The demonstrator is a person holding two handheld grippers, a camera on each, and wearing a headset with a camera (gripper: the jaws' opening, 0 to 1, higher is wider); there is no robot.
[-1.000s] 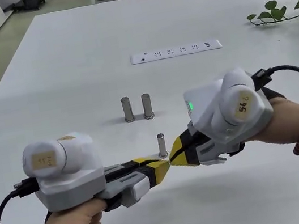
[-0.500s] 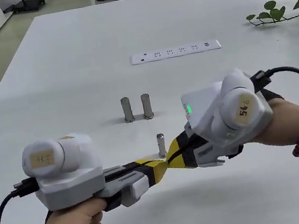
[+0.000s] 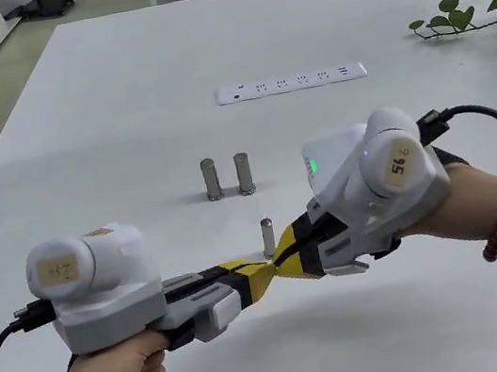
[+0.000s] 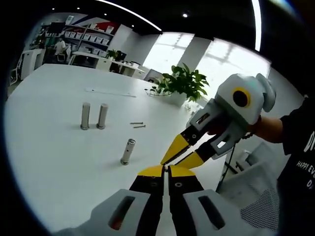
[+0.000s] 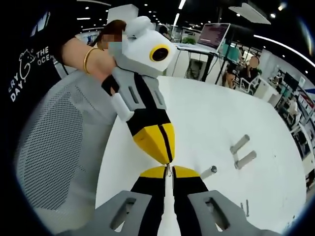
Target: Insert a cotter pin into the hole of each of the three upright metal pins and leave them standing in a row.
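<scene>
Handover of a cotter pin (image 5: 169,176) looks to be the step in hand. The left gripper (image 3: 268,275), jaws pressed together, meets the right gripper (image 3: 287,258) tip to tip above the table (image 3: 120,102). Just beyond the tips the nearest metal pin (image 3: 268,238) stands upright, its hole too small to make out. Two more pins (image 3: 211,181) (image 3: 244,174) stand side by side farther back, seemingly unpinned. The right gripper is clamped on the thin sliver; whether the left pinches it too is unclear. Next, its free end needs lining up with the near pin's hole.

A power strip (image 3: 292,84) lies on the table (image 3: 103,115), plant (image 3: 475,0) beside.
</scene>
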